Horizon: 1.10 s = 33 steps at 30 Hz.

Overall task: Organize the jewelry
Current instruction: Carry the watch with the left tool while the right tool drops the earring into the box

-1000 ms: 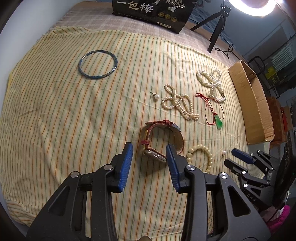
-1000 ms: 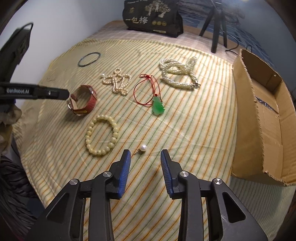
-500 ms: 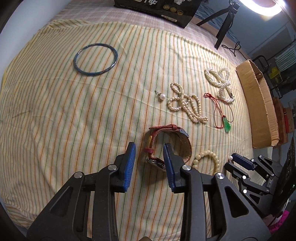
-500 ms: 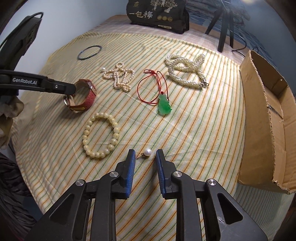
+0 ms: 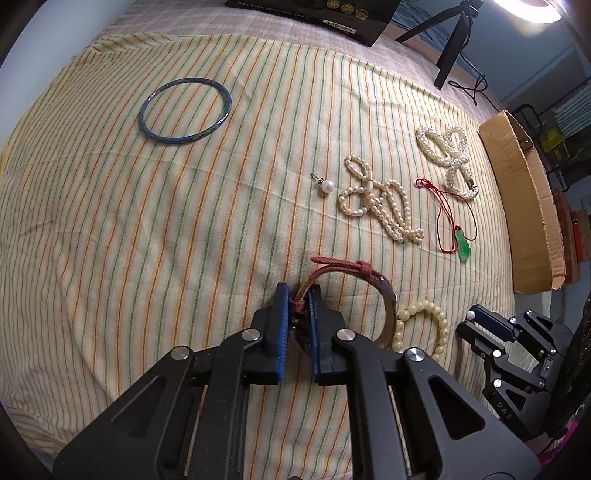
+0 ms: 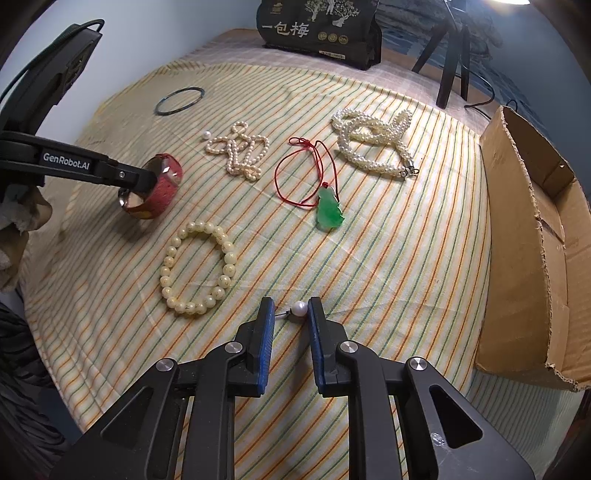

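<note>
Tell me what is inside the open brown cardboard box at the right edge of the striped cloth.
In the right wrist view, the brown cardboard box shows only bare inner walls and folded flaps; no jewellery is visible. Its near wall hides part of the floor, so that stretch cannot be checked.

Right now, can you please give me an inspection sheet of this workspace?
Surface: striped cloth, lightly creased.
Job's things: red-strap watch, pearl earring, second pearl earring, beaded bracelet, jade pendant, two pearl necklaces, blue bangle, cardboard box.
Clutter: black printed bag.
Grippers: left gripper shut on the watch strap; right gripper has been closing around the earring, pads not pressing.
Cables: black cable by tripod.
Surroundings: ring light.
</note>
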Available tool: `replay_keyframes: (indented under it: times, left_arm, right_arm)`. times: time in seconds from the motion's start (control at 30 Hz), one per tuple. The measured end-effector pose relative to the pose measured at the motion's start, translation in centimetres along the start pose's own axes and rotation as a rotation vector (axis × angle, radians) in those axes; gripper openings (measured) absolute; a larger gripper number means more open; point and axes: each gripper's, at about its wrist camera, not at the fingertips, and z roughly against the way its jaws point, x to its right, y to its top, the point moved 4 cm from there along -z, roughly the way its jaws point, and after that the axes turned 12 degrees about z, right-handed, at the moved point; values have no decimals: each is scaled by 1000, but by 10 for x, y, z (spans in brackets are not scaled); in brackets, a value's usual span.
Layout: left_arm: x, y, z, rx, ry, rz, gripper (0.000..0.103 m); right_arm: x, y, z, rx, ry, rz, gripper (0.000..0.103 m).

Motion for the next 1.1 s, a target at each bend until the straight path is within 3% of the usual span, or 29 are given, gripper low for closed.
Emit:
replay_keyframes:
  times: [0.47, 0.77, 1.1]
  left_arm:
    - [2, -1, 21, 60, -12, -4, 7]
    - [5, 3, 47, 143, -27, -8, 7]
    - [42, 2, 79, 212, -100, -60, 7]
  right_arm:
    - [4, 1, 25, 46, -22, -16, 16]
    - [11, 0, 48, 100, -32, -35, 16]
    - [31, 4, 82, 180, -64, -76, 16]
